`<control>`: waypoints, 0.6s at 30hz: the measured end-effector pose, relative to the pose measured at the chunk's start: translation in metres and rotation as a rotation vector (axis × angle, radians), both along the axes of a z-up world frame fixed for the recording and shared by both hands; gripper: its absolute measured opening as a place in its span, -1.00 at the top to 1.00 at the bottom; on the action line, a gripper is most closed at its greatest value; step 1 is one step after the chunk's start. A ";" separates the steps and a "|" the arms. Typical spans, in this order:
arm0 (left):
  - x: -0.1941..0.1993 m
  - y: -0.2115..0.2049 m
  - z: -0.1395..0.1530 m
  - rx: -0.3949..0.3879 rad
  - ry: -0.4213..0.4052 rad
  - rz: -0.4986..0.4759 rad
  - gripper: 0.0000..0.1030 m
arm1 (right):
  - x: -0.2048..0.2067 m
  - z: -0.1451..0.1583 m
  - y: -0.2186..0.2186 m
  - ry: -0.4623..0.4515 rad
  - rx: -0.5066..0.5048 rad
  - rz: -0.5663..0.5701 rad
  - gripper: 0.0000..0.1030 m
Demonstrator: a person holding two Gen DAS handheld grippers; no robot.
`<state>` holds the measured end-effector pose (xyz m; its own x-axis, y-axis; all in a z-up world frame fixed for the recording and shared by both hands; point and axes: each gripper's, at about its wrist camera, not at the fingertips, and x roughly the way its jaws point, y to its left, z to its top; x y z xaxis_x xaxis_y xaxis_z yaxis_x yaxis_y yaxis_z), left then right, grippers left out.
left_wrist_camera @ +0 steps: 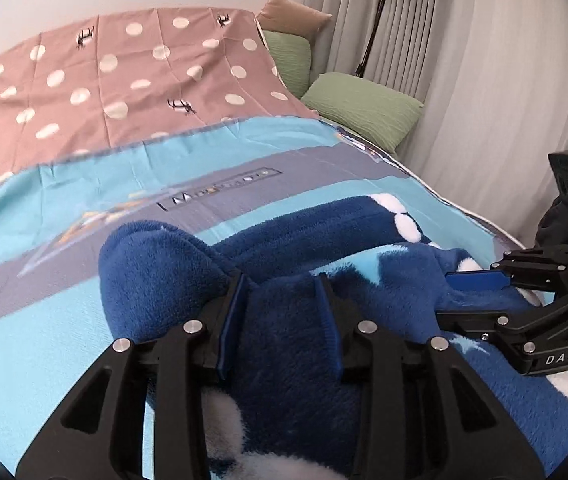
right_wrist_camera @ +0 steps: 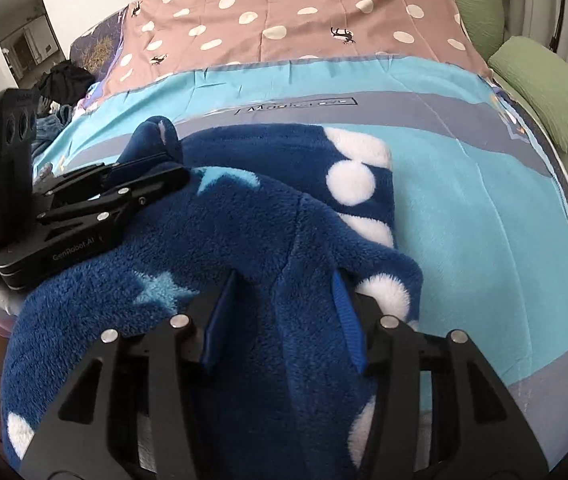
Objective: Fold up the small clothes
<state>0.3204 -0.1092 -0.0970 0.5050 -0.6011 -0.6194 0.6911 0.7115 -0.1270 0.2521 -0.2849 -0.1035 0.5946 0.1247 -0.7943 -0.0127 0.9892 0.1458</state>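
Fleece garment (left_wrist_camera: pixel 284 340), navy with white dots, is lying bunched on the bed (left_wrist_camera: pixel 64 240) and only partly folded, while you are gripping raised folds with both the left gripper (left_wrist_camera: pixel 280 320) and right gripper (right_wrist_camera: pixel 280 316), jaws part-closed on fabric.

Fleece garment (left_wrist_camera: pixel 284 340) on bed (right_wrist_camera: pixel 483 208), one gripper at each side.

The garment lies bunched on the striped sheet at the near edge of the bed; a dotted sheet (left_wrist_camera: pixel 124 80) covers the far half behind it. Left gripper (left_wrist_camera: pixel 280 316) at the garment's left part, fabric between its fingers — right gripper (right_wrist_camera: pixel 280 320) likewise at the right part, the two near each other. Pillows (left_wrist_camera: pixel 363 108) lie along the bed's right side; lamp (left_wrist_camera: pixel 383 12) and curtain (left_wrist_camera: pixel 483 80) stand behind them.
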 end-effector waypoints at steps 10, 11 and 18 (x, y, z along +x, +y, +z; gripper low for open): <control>-0.122 0.045 0.070 -0.101 -0.099 -0.161 -0.04 | -0.113 0.072 0.006 -0.185 0.077 0.033 0.03; -0.138 0.043 0.065 -0.071 -0.095 -0.194 -0.14 | -0.124 0.074 0.007 -0.197 0.096 0.051 -0.01; -0.157 0.018 0.012 0.066 -0.090 -0.169 -0.19 | -0.132 0.007 0.035 -0.084 -0.059 0.032 -0.10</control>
